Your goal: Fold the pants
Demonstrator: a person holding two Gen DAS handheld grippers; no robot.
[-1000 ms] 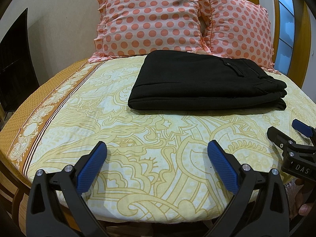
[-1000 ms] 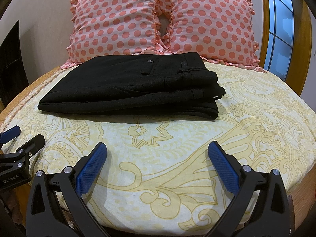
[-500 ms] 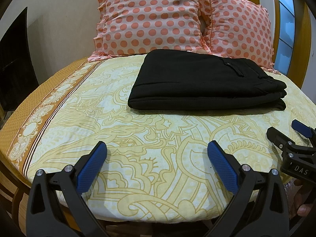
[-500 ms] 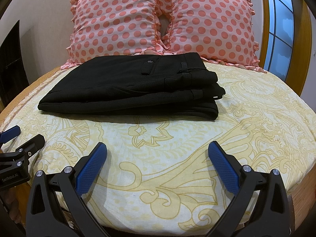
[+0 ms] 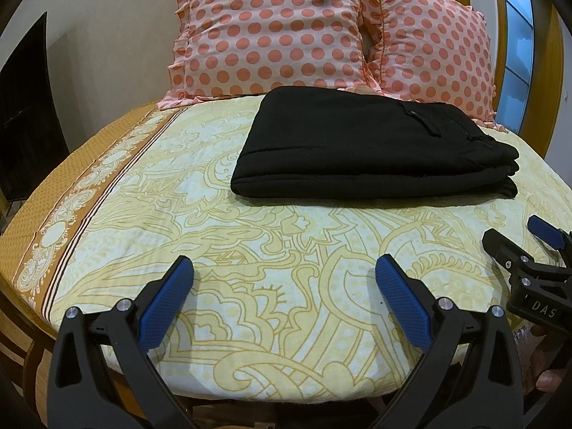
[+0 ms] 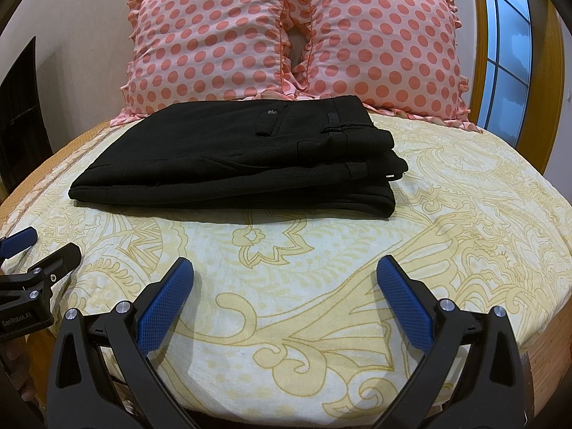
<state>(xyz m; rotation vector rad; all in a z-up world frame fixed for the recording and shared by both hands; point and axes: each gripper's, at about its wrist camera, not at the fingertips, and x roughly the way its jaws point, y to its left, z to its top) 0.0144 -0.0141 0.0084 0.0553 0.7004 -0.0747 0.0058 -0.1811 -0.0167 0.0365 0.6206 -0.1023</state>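
Black pants [image 5: 371, 146] lie folded in a flat stack on the yellow patterned bed sheet [image 5: 279, 250], near the pillows. They also show in the right wrist view [image 6: 243, 157], waistband to the right. My left gripper [image 5: 284, 271] is open and empty, over the bed's near edge, well short of the pants. My right gripper [image 6: 285, 271] is open and empty, also at the near edge. Each gripper shows at the side of the other's view: the right one [image 5: 514, 239] and the left one [image 6: 39, 246].
Two pink polka-dot pillows [image 6: 293, 39] stand against the wall behind the pants. A window with a wooden frame [image 6: 507, 46] is at the right. A dark panel [image 5: 25, 107] stands at the left. The sheet's brown border [image 5: 71, 207] runs along the bed's left edge.
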